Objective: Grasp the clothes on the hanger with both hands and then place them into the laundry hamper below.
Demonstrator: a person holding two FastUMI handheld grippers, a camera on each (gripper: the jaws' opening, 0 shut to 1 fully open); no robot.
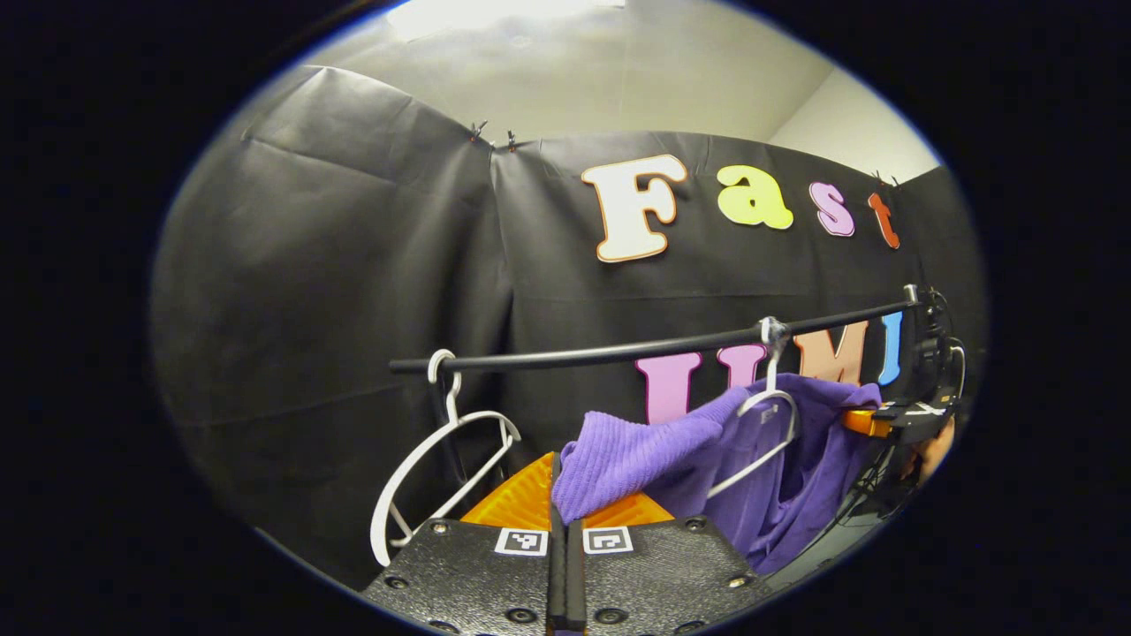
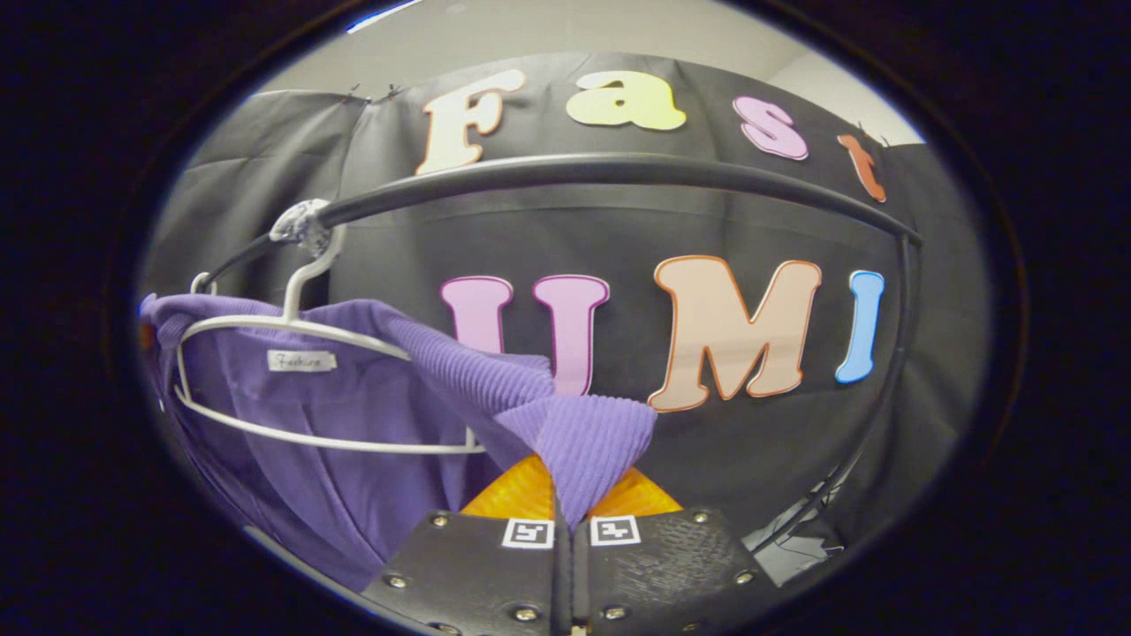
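purple ribbed sweater (image 2: 371, 397) draped on white hanger (image 2: 292, 327), shoulders pinched.

One purple garment (image 1: 671, 450) hangs ahead of the left hand-held gripper (image 1: 565, 530). Two white hangers: one (image 1: 760, 424) carries it, one empty hanger (image 1: 433, 459) hangs left of that gripper. One black rail (image 1: 654, 346) runs above.

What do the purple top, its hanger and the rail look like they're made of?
Top: soft ribbed knit, matte; ribs show at the pinched shoulders. Hanger: thin, smooth and white, probably plastic or coated wire. Rail: smooth black tube with a slight sheen, likely painted metal.
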